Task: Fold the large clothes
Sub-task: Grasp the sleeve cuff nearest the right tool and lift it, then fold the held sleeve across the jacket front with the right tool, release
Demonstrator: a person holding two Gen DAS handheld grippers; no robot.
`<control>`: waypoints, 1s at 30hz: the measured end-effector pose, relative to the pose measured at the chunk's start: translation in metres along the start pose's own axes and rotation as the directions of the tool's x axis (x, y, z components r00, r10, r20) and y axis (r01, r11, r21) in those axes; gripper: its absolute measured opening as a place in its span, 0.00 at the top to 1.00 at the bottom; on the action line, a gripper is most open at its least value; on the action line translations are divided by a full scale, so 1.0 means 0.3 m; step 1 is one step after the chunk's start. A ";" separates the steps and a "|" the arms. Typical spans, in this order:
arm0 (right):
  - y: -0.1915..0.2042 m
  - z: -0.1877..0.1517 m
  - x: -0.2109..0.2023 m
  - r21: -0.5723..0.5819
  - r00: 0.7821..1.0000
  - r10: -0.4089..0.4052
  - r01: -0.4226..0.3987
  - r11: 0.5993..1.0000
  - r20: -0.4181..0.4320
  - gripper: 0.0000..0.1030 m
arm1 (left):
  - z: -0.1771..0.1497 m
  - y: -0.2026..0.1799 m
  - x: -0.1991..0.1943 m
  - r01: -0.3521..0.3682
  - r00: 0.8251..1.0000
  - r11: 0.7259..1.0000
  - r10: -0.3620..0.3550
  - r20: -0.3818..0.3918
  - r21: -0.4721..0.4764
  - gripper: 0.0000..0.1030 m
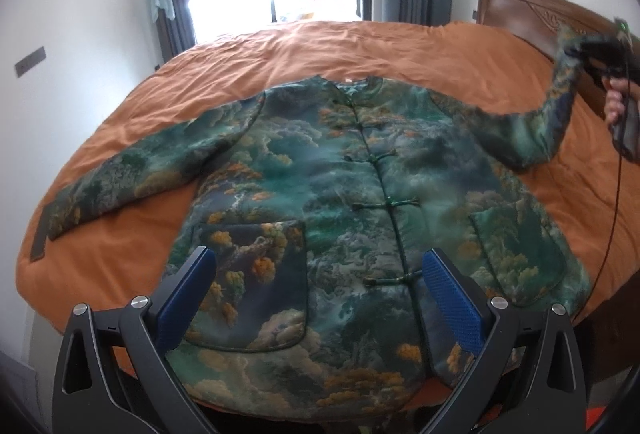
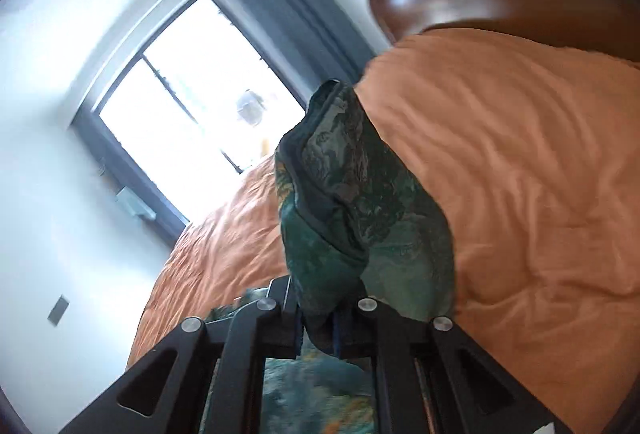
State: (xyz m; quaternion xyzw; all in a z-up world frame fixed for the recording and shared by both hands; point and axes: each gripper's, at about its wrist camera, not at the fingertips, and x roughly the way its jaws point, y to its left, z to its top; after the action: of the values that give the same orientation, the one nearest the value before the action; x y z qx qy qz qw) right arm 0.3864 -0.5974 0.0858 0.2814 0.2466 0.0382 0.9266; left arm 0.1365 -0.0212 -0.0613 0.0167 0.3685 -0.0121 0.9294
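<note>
Between the right tool's (image 2: 320, 318) jaws, the jacket's sleeve cuff (image 2: 352, 186) sits clamped

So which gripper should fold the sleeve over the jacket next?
The right. The right gripper is shut on the raised sleeve, ready to carry it across the jacket. The left gripper is open, hovering empty above the hem.

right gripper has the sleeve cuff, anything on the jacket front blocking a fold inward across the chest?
Nothing visible. The right gripper is shut on the sleeve, lifted off the orange bedspread. The jacket lies flat and buttoned, its front bare. The left gripper hovers open over the hem, not across the chest.
</note>
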 end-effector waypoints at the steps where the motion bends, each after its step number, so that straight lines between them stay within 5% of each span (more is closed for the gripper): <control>1: 0.089 -0.019 0.024 -0.038 0.999 0.029 -0.030 0.999 -0.021 0.91 | -0.003 -0.002 -0.007 0.003 1.000 1.000 -0.003 0.005 0.005 0.00; 5: 0.434 -0.188 0.214 -0.222 0.989 0.076 -0.104 0.970 -0.131 0.91 | -0.016 0.025 -0.042 -0.019 0.999 1.000 0.018 0.033 0.008 0.00; 9: 0.598 -0.425 0.410 -0.333 0.967 0.036 -0.122 0.935 -0.253 0.91 | -0.037 0.092 -0.055 -0.053 0.998 0.998 0.053 0.030 -0.025 0.00; 14: 0.577 -0.657 0.544 -0.352 0.934 -0.045 -0.090 0.932 -0.355 0.91 | -0.060 0.161 -0.052 -0.071 0.997 0.994 0.071 0.006 -0.078 0.00; 17: 0.506 -0.766 0.574 -0.357 0.909 -0.049 -0.111 0.928 -0.413 0.77 | -0.070 0.172 -0.048 -0.080 0.997 0.993 0.081 0.001 -0.084 0.00; 20: 0.471 -0.820 0.566 -0.310 0.854 0.034 -0.225 0.924 -0.519 0.46 | -0.071 0.168 -0.034 -0.075 0.997 0.994 0.074 -0.012 -0.082 0.00; 23: 0.442 -0.800 0.511 -0.287 0.825 0.132 -0.334 0.898 -0.549 0.46 | -0.070 0.157 -0.024 -0.069 0.998 0.995 0.068 -0.013 -0.075 0.00; 24: 0.430 -0.772 0.487 -0.289 0.828 0.141 -0.342 0.894 -0.543 0.46 | -0.070 0.152 -0.020 -0.070 0.997 0.995 0.069 -0.015 -0.070 0.00; 26: 0.370 -0.692 0.443 -0.310 0.867 0.118 -0.296 0.903 -0.484 0.46 | -0.070 0.141 -0.009 -0.066 0.998 0.996 0.065 -0.021 -0.063 0.00; 30: 0.200 -0.518 0.432 -0.403 0.943 -0.122 -0.015 0.915 -0.310 0.46 | -0.071 0.118 0.015 -0.052 0.998 0.997 0.050 -0.040 -0.056 0.00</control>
State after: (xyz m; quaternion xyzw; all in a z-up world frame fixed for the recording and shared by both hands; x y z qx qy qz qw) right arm 0.4296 -0.4418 -0.0502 0.0687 0.3922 0.1085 0.9109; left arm 0.1264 0.0149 -0.0790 -0.0001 0.3861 0.0225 0.9222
